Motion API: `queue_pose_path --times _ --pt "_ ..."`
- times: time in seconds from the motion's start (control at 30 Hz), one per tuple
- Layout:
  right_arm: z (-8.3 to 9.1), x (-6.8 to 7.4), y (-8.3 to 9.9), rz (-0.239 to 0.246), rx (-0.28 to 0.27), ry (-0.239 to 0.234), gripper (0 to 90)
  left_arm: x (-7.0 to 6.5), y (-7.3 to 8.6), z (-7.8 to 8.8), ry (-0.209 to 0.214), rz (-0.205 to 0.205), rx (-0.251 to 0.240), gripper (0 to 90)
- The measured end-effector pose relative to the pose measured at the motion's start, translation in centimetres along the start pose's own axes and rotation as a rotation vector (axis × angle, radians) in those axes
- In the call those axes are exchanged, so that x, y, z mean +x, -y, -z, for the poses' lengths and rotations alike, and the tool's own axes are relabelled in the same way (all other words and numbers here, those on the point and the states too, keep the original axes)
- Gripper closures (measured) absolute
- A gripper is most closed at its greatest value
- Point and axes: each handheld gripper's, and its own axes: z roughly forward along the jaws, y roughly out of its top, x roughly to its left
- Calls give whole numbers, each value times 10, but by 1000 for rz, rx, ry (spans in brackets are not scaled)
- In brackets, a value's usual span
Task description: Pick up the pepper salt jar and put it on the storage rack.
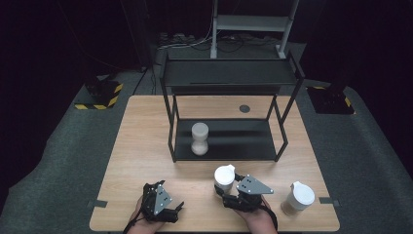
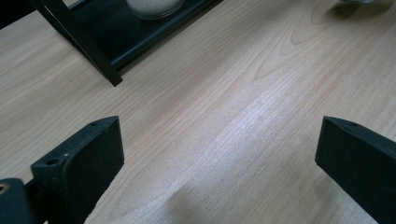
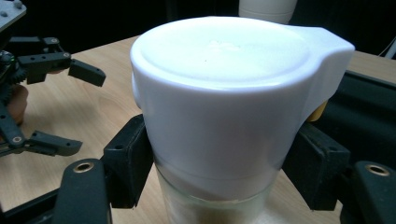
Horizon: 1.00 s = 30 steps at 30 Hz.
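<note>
My right gripper (image 1: 225, 191) is clamped on the jar (image 1: 224, 178), low and just right of centre in the high view. In the right gripper view the jar (image 3: 224, 116) stands upright in the middle of the frame, with a pad pressed to each side just under its white lid, where lid meets glass. I hold it there because the lid's lower edge gives the pads a ledge to bear against, and keeping it upright keeps the contents level. Its base seems to sit on the worktop (image 1: 146, 146), though the bottom of the frame cuts it off and I cannot be sure.

My left gripper (image 1: 163, 207) rests at the lower left of the high view, jaws spread wide and holding nothing; in the left gripper view only bare wood lies between them. It waits off to the side, out of the way.

The shelf rack (image 1: 229, 78) stands in the upper middle of the high view, its low tier already carrying one white jar (image 1: 199, 139) at the left end. A second lidded jar (image 1: 298, 199) stands well apart at the lower right. I judge my jar is meant for the free stretch of that tier.
</note>
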Motion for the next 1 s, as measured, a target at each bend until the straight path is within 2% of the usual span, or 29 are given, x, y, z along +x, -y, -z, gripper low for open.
queue_pose_path --times 0.4,1.0 --pt "-3 -16 -7 -22 -6 42 301 0 0 0 3 -6 0 13" --pt "-18 -30 -15 -13 -12 112 301 1 1 1 12 7 -12 16"
